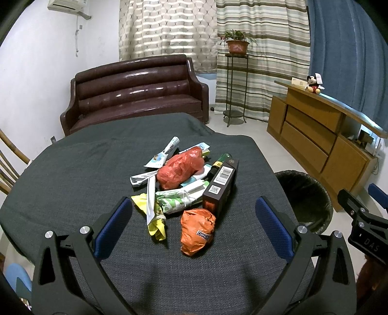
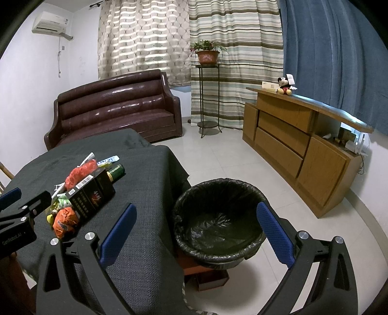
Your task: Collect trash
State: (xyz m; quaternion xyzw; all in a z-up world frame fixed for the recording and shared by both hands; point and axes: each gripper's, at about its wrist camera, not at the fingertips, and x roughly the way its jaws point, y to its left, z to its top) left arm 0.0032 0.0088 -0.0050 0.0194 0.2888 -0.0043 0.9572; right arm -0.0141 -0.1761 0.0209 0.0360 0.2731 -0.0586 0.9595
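White walls, pale tiled floor (image 2: 232, 155). Dark brown leather sofa (image 2: 116, 109) at 11 o'clock, under patterned beige curtains (image 2: 143, 38) lit from behind. Striped curtain (image 2: 240, 48) at 12, fronted by a tall metal stand (image 2: 209, 101) bearing a potted plant (image 2: 207, 52). Blue curtain (image 2: 327, 48) and a wooden sideboard (image 2: 298, 143) at 2, topped with a plush toy (image 2: 285, 86). Air conditioner (image 2: 52, 23) high at 10.
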